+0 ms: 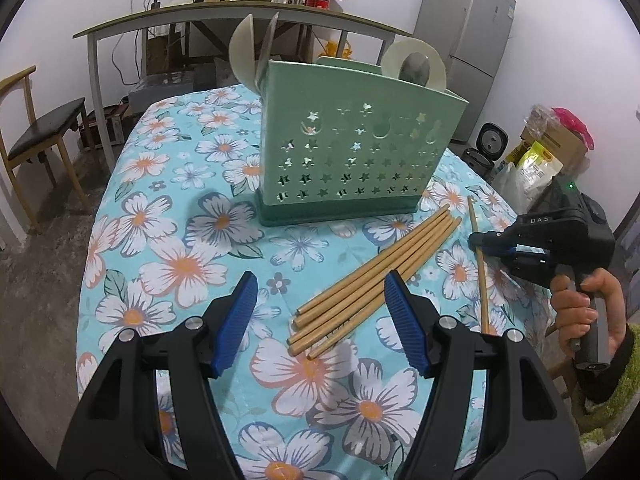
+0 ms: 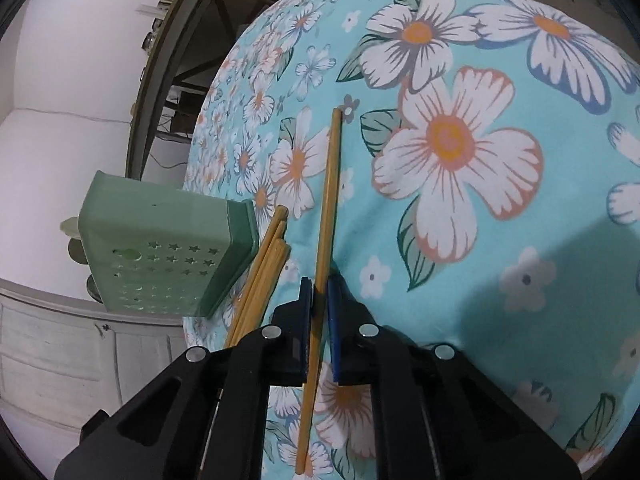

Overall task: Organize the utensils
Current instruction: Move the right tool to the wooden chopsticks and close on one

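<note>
Chopsticks were the business here: a loose bundle of bamboo chopsticks [image 1: 372,280] lay on the floral tablecloth [image 1: 180,264] just in front of the green utensil caddy [image 1: 352,148], which stood upright with spoons [image 1: 416,68] already poking out of its top. One single chopstick [image 2: 326,216] lay apart from the bundle, off to the right-hand side. The right gripper [image 2: 318,292] had its jaws pinched shut on that lone stick partway along its length, the stick running between the blue pads and lying flat against the cloth, so the grip looked made but the lift not yet begun. Taking the stray one first made sense, since it had room on both sides for the fingers. The left gripper [image 1: 320,320] hung with jaws apart and empty, low over the near ends of the bundle, touching nothing, probably ready to take or steady those sticks.
</note>
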`<state>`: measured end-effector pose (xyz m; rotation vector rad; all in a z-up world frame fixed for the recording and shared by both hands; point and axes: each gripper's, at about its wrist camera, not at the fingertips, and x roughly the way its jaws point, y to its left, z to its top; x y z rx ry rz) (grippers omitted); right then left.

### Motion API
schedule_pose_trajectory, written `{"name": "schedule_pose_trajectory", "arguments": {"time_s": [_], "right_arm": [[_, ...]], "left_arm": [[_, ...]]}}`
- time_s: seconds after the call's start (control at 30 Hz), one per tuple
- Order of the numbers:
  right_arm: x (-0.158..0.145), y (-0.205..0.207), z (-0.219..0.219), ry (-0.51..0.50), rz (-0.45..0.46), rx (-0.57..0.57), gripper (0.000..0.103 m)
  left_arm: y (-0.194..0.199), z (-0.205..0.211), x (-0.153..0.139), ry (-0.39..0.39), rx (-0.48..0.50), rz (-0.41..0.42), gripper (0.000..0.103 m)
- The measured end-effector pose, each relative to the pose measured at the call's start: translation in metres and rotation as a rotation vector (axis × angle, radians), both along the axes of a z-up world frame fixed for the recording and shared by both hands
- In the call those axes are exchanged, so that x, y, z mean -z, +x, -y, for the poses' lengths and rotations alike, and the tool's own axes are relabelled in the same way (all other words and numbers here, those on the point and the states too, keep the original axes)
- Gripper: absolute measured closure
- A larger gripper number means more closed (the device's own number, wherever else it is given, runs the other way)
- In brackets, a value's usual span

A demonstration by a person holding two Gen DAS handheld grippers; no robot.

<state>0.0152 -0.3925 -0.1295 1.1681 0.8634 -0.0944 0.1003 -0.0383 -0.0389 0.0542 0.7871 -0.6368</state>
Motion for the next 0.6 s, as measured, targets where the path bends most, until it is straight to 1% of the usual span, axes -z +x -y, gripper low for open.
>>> {"name": "schedule_pose_trajectory", "arguments": {"time_s": [0.17, 0.33, 0.4, 0.43, 0.5, 0.6], "right_arm": [[0.004, -0.013, -0.006, 0.07, -0.01, -0.018, 0.097], [0.004, -0.032, -0.018, 0.078, -0.024, -0.051, 0.097], [0.006, -0.035, -0.018, 0.089, -0.019, -0.048, 0.097], [0.006, -0.036, -0.018, 0.095, -0.018, -0.047, 0.097], [0.007, -0.037, -0.019, 0.098, -0.018, -0.049, 0.097], [0.008, -0.04, -0.018, 0.111, -0.014, -0.051, 0.097]], "left_arm": [[-0.004, 0.006, -0.001, 0.0, 0.036, 0.001, 0.041], [-0.014, 0.023, -0.003, 0.031, 0.112, 0.039, 0.041], [-0.018, 0.032, -0.003, 0.052, 0.149, 0.064, 0.052], [-0.021, 0.04, -0.001, 0.078, 0.18, 0.073, 0.054], [-0.023, 0.05, 0.003, 0.116, 0.211, 0.088, 0.067], [-0.026, 0.067, 0.013, 0.197, 0.258, 0.11, 0.077]]}}
